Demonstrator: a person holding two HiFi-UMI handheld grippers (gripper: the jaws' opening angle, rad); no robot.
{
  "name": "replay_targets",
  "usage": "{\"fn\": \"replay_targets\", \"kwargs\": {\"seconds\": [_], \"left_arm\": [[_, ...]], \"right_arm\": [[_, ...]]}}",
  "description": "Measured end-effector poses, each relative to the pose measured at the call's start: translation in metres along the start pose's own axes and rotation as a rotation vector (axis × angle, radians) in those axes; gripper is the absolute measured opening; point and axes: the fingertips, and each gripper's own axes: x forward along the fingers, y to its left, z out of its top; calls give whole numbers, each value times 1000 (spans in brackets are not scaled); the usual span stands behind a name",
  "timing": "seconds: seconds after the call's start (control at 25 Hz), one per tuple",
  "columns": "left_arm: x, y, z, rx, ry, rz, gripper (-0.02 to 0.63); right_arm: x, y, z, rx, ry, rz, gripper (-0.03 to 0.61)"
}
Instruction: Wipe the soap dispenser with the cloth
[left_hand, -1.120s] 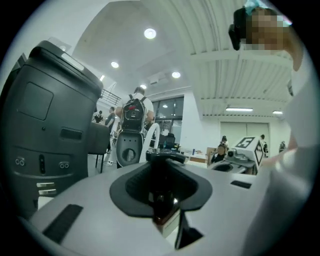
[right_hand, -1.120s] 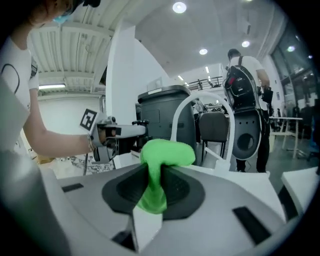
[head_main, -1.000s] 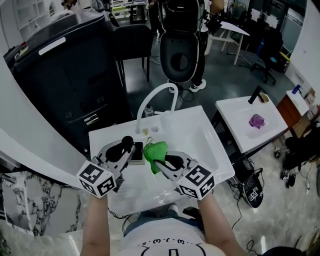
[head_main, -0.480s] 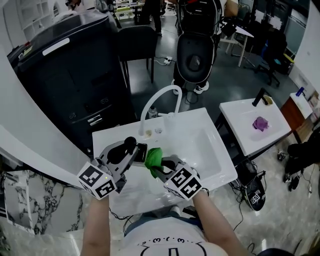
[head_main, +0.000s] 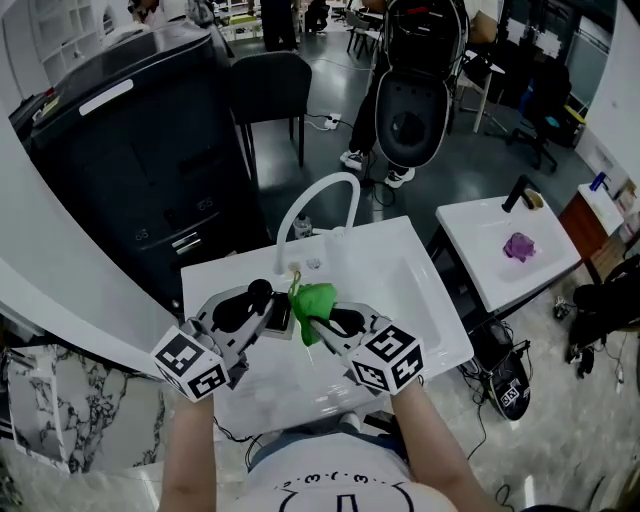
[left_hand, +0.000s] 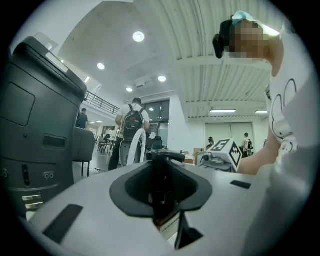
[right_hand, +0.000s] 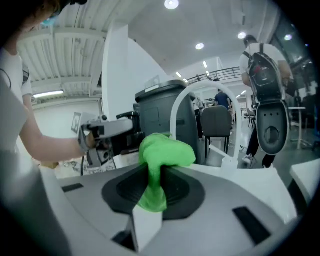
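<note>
In the head view my left gripper (head_main: 272, 312) is shut on a small dark soap dispenser (head_main: 280, 314) and holds it level over the white sink's left rim. My right gripper (head_main: 320, 314) is shut on a bright green cloth (head_main: 312, 299), which bunches up against the dispenser's right side. The left gripper view shows the dispenser's black pump and body (left_hand: 161, 172) clamped between the jaws of the left gripper (left_hand: 162, 200). In the right gripper view the cloth (right_hand: 162, 152) fills the jaws of the right gripper (right_hand: 156, 185), with the left gripper (right_hand: 102, 131) just beyond at the left.
The white sink (head_main: 405, 300) has a tall curved white faucet (head_main: 318, 200) at its back. A big dark cabinet (head_main: 130, 140) stands at the left and a black chair (head_main: 265, 85) behind. A second sink (head_main: 500, 262) with a purple cloth (head_main: 518, 246) lies at the right.
The right gripper drew the green cloth back toward me, then pushed it forward again along the dispenser. The left gripper has kept the dispenser almost still.
</note>
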Motion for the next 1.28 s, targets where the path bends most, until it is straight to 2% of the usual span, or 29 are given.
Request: {"fn": "replay_targets", "kwargs": {"seconds": [0.12,0.24,0.36,0.6,0.84,0.96,1.08,1.28], "left_arm": [[3,-8,-3,0,13,-38,92],[5,-11,-3,-7,8,-46,92],[6,-11,-3,-11,3,-38,92],[4,-16,4,-2,-26,-69,92],[4,-17,5,49,0,-109,92],[5,-28,10,157,24,-152,92],[8,-47,16,289,75,-236,91],[15,-69,14,540,193,-371,92]], "right_arm": [[4,-5,19,35,-71,-5,84],[8,-7,20,36,-65,-12,84],[11,-9,8,67,-26,-19,84],[22,-17,-40,42,159,-59,84],[15,-27,-37,36,160,-50,84],[4,-35,-23,57,102,-22,84],[-5,-34,-4,58,31,60,84],[-18,-23,20,-41,-18,199,84]]}}
